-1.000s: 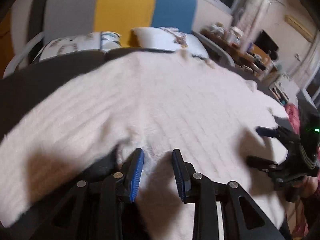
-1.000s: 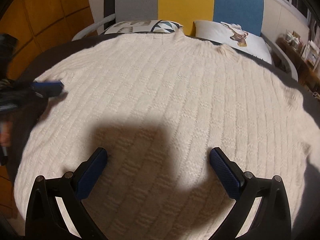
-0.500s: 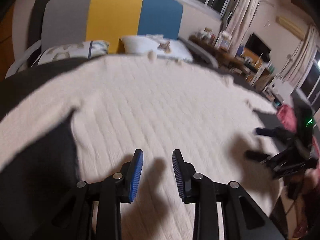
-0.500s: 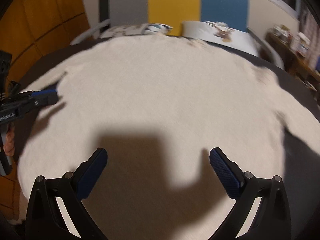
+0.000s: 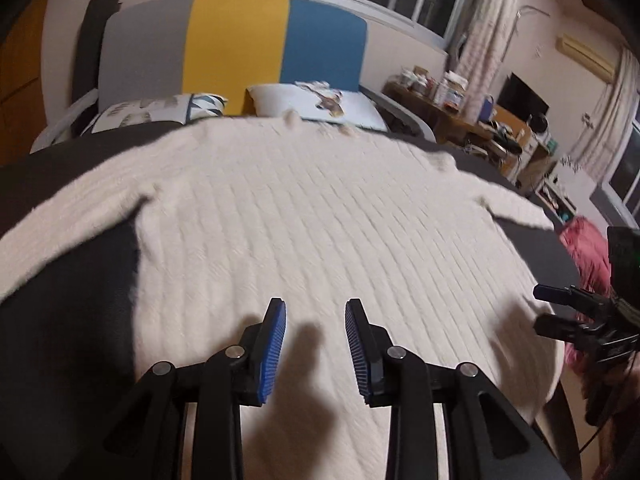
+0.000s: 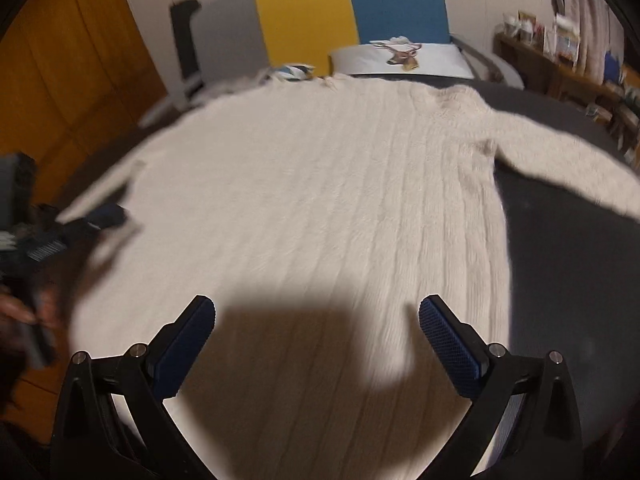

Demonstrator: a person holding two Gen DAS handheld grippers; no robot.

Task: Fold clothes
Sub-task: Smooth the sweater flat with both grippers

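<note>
A cream ribbed knit sweater (image 5: 320,208) lies spread flat on a dark bed cover (image 5: 60,300), its sleeves out to both sides. My left gripper (image 5: 316,320) hovers over the lower body of the sweater, jaws open a finger's width, nothing between them. My right gripper (image 6: 316,320) stands wide open above the sweater (image 6: 320,200) near its hem, casting a broad shadow, with the right sleeve (image 6: 560,168) stretching off right. Each gripper shows in the other's view: the right gripper (image 5: 560,312) at the sweater's right edge, the left gripper (image 6: 92,220), blurred, at the left edge.
A grey, yellow and blue headboard (image 5: 236,44) and two printed pillows (image 5: 320,100) stand at the far end of the bed. A pink garment (image 5: 588,248) lies off the right side. A cluttered desk (image 5: 460,96) lines the right wall, orange wooden panels (image 6: 72,60) the left.
My left gripper has slid right, from the left sleeve's armpit onto the sweater's body. My right gripper has also moved right, bringing the sweater's right edge and sleeve into view.
</note>
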